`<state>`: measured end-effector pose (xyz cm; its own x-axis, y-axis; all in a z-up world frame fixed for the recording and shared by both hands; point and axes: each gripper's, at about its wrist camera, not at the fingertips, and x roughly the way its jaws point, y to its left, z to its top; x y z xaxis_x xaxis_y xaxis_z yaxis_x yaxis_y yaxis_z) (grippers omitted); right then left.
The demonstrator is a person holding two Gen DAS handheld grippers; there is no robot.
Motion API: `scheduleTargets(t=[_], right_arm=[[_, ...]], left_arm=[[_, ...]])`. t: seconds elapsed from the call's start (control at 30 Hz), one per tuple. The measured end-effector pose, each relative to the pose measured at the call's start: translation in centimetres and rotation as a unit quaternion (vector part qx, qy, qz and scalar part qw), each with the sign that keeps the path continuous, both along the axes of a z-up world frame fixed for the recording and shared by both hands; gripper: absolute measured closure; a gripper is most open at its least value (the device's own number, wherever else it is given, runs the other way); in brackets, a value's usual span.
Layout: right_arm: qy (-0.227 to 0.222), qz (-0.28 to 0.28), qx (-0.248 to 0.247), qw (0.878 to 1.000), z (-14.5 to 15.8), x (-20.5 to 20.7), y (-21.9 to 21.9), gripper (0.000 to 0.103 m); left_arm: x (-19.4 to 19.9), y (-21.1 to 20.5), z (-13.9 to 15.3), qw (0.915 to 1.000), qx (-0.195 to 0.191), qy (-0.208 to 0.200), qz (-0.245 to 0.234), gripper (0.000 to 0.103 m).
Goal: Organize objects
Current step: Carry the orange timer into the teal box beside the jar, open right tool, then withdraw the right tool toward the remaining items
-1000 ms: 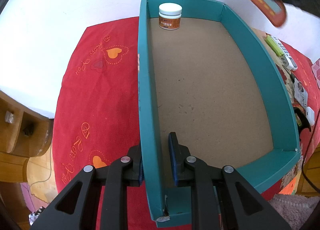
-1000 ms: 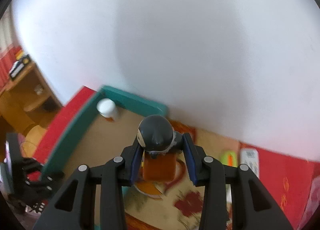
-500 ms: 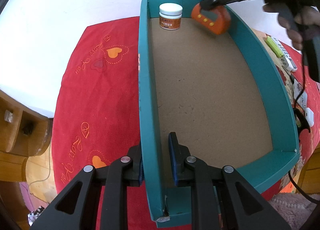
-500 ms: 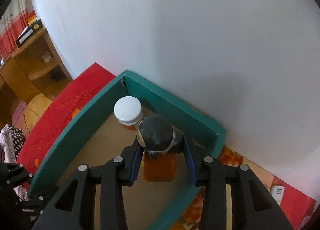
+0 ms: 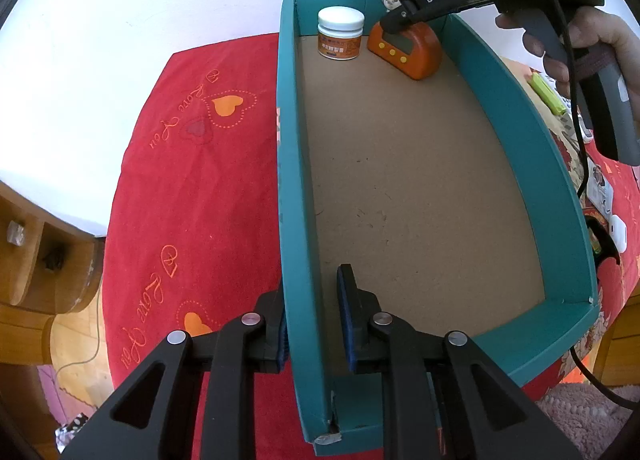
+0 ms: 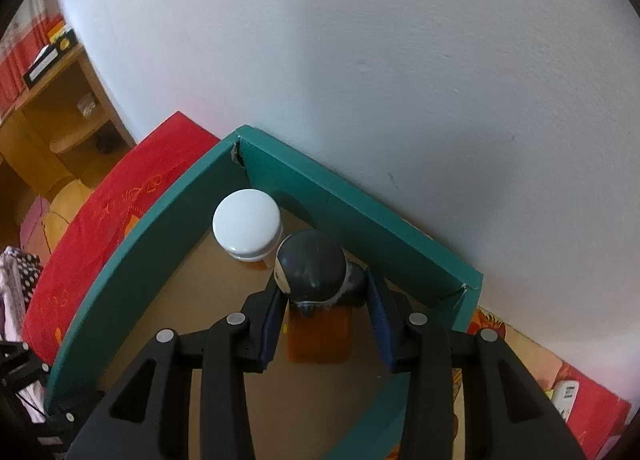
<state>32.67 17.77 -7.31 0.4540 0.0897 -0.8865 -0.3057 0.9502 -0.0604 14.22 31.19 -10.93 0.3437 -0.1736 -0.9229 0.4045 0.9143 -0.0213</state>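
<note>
A teal box with a brown floor lies on a red cloth. My left gripper is shut on the box's left wall near the front corner. A white-lidded jar stands in the far left corner and shows from above in the right wrist view. My right gripper is shut on an orange timer with a dark figure head and holds it on or just above the box floor beside the jar. The timer also shows in the left wrist view under the right gripper.
A white wall rises right behind the box. Several small items, among them a green one and a white one, lie on the cloth right of the box. A wooden shelf unit stands to the left.
My right gripper has carried the orange timer from above the cloth into the box and down to the far end beside the jar. My left gripper has stayed on the box wall.
</note>
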Motion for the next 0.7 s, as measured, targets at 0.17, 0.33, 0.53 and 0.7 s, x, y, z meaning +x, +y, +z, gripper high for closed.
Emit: scheduleTargets(t=[0.17,0.33,0.53,0.7], right_arm=[[0.0,-0.023,0.02,1.0,0.6,-0.4,-0.6,0.051],[-0.012,-0.022,0.037,0.999,2.9,-1.8,-1.5,0.051],[-0.031,-0.03,0.063,0.997,6.8,-5.3,-3.4,0.051],[-0.035,-0.058,0.065,0.996,9.1,-8.8,-5.6,0.051]], left_arm=[[0.0,0.0,0.0,1.0,0.001,-0.001,0.0,0.083],[-0.2,-0.1,-0.1,1.0,0.001,-0.002,-0.002,0.083],[-0.4,-0.1,-0.1,1.0,0.001,-0.005,-0.005,0.083],[-0.5,0.0,-0.1,0.9999,0.002,-0.006,-0.01,0.083]])
